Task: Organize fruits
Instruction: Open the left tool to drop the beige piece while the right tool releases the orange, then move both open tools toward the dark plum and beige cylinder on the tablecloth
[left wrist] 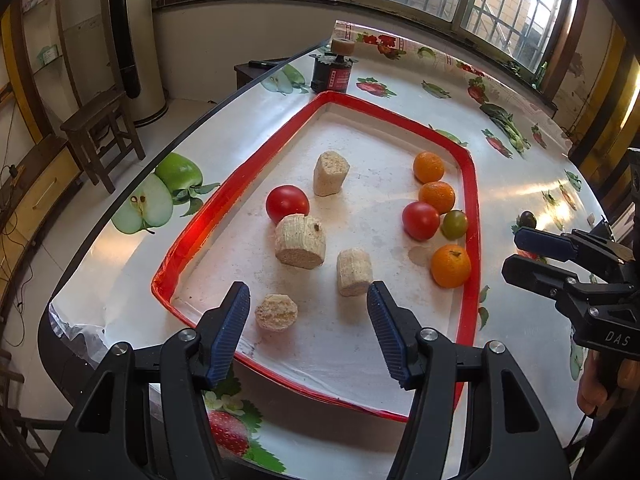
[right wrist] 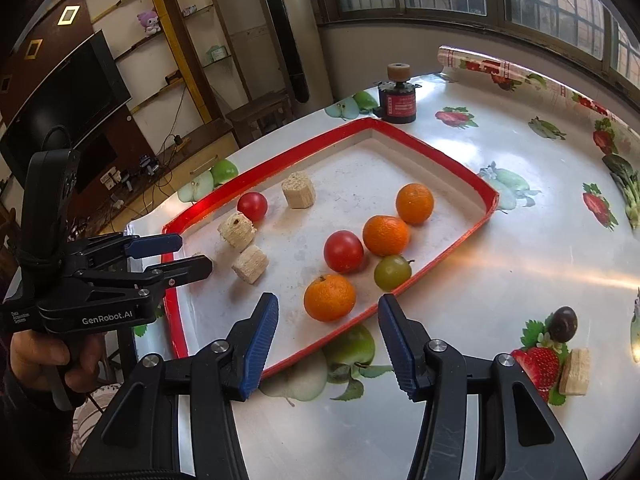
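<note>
Hovering wide open, the left gripper [left wrist: 308, 308] sits low centre over the red-rimmed tray [left wrist: 474, 184], empty. Right gripper [right wrist: 328, 334] gapes too at bottom centre, holding nothing, just short of the nearest orange [right wrist: 329, 297]. Oranges, tomatoes and a green fruit [right wrist: 392, 272] cluster mid-frame; a dark fruit [right wrist: 563, 323] waits lower right on the table [right wrist: 500, 280].

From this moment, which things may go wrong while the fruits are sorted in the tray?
1. The round fruits may roll: a red tomato touches an orange and the green tomato, so a nudge may scatter them.
2. A dark fruit lies outside the tray on glossy cloth and may roll away.
3. The corn pieces crowd the open left hand-held gripper, so it may knock one.
</note>
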### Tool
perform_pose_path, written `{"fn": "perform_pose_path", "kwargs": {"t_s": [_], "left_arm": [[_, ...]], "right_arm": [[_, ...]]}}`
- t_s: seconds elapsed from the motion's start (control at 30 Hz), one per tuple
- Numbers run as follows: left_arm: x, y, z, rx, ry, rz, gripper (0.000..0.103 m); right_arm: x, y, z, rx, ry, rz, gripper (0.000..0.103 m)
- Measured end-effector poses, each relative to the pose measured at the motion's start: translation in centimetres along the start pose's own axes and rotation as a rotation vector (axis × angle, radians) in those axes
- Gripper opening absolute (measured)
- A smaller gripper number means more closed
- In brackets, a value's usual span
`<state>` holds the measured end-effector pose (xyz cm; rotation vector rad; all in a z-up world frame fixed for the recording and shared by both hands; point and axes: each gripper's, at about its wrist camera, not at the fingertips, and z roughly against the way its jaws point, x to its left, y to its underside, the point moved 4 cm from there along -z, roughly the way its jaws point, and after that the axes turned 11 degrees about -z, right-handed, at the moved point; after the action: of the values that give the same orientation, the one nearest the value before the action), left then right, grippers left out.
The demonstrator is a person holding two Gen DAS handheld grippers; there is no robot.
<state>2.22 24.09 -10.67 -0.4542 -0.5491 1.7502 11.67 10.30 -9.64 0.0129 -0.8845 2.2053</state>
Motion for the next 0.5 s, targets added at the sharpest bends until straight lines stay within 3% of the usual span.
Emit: {"fn": "perform_pose_path", "kwargs": {"t_s": [0.5], "left_arm": [[-5.0,-1.0,1.0,-0.02,0.06,-0.066,0.06]], "right_arm": [[-7.1,2.3,4.7,-0.056,0.056,-0.149,0.054]]}}
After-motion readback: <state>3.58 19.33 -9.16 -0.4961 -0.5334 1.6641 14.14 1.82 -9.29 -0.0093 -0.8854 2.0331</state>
